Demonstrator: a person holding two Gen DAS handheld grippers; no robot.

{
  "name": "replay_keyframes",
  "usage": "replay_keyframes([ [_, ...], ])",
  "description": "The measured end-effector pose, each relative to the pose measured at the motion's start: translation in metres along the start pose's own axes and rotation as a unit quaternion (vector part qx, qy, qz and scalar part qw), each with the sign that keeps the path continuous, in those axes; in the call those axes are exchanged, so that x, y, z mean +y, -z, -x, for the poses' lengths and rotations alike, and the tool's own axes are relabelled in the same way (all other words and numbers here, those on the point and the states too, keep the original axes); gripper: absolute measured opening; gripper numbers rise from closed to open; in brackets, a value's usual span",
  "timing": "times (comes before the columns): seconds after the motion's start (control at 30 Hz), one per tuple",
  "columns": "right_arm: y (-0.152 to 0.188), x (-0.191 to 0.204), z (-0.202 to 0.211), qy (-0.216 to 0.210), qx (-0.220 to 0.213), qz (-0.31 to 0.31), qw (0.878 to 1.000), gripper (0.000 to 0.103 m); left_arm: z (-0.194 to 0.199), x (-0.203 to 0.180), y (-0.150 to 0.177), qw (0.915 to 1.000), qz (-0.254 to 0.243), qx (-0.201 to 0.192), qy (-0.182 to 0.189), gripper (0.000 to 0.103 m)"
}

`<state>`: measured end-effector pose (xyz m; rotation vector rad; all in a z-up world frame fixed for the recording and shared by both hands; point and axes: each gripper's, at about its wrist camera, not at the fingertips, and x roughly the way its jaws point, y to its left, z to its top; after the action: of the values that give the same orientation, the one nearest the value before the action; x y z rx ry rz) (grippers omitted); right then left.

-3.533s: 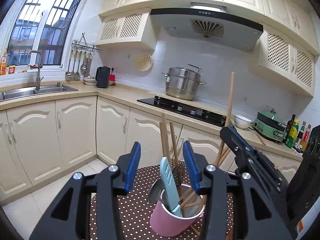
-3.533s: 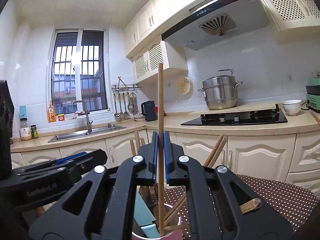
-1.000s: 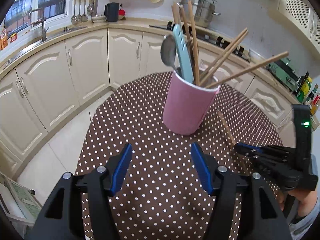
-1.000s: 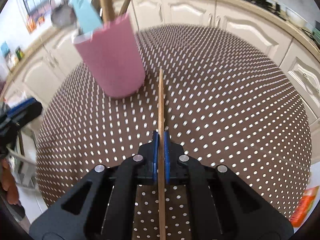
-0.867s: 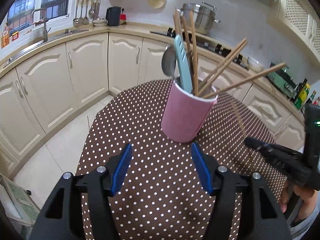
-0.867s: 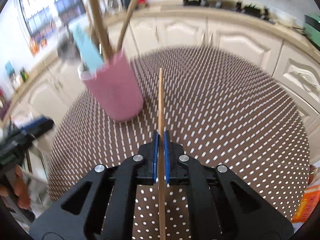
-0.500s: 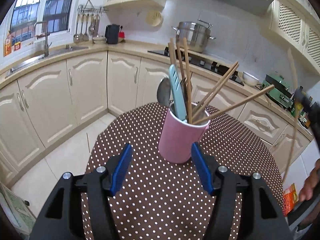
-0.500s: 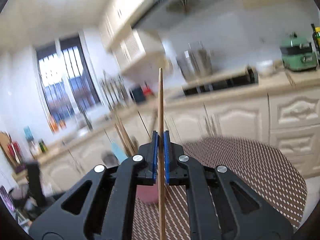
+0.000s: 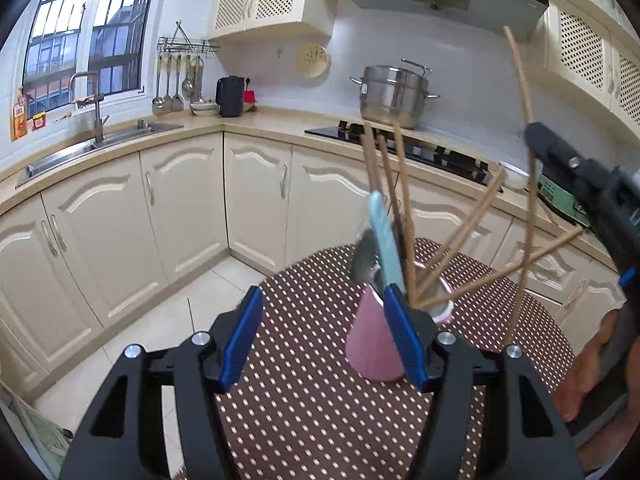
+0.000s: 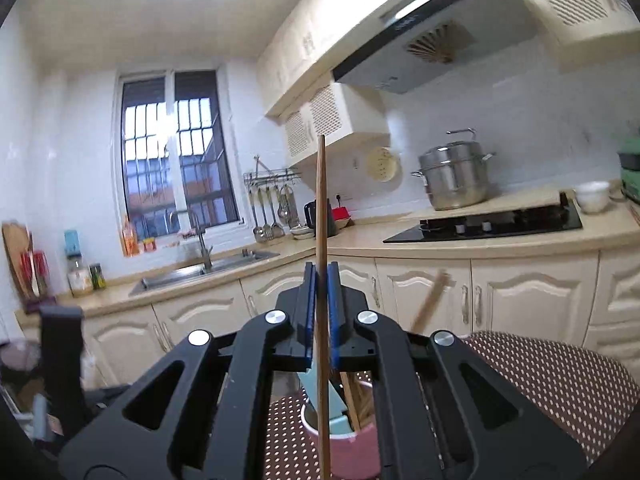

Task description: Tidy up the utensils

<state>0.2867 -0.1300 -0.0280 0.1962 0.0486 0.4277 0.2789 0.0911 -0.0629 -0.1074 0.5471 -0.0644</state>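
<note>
Hovering over the dotted tablecloth (image 9: 320,408), the left gripper (image 9: 320,332) has its blue jaws spread with nothing between them – the pink cup (image 9: 372,344) stands just beyond its right finger, upright on the round table and filled with wooden chopsticks (image 9: 404,208), a pale blue utensil (image 9: 384,240) and a metal spoon (image 9: 362,260). Further right, the right gripper (image 10: 321,312) has its jaws pressed together on a single wooden chopstick (image 10: 321,216) – held upright above the cup, a hand (image 9: 588,372) below it
</note>
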Motion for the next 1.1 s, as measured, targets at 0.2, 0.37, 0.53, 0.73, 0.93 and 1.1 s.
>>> replay_keyframes([
  [0.2, 0.014, 0.017, -0.026, 0.004, -0.018, 0.047, 0.999, 0.006, -0.016, 0.011, -0.011, 1.0000, 0.004, -0.005, -0.003, 0.062],
  [0.37, 0.022, 0.018, -0.040, 0.015, -0.030, 0.059, 0.998, 0.006, -0.028, 0.016, -0.015, 1.0000, -0.003, -0.004, -0.007, 0.062],
  [0.53, 0.029, 0.016, -0.051, 0.019, -0.025, 0.064, 0.997, 0.006, -0.037, 0.022, -0.017, 1.0000, 0.005, 0.000, -0.007, 0.062],
  [0.73, 0.038, 0.011, -0.048, 0.023, 0.005, 0.069, 0.997, 0.006, -0.040, 0.022, -0.015, 1.0000, 0.006, 0.002, -0.004, 0.062],
  [0.93, 0.039, 0.009, -0.040, 0.036, 0.030, 0.080, 0.996, 0.007, -0.032, 0.017, -0.015, 1.0000, 0.002, 0.003, -0.004, 0.062],
  [1.1, 0.032, 0.010, -0.029, 0.042, 0.039, 0.077, 0.995, 0.009, -0.016, 0.011, -0.016, 1.0000, 0.003, -0.005, -0.001, 0.062],
])
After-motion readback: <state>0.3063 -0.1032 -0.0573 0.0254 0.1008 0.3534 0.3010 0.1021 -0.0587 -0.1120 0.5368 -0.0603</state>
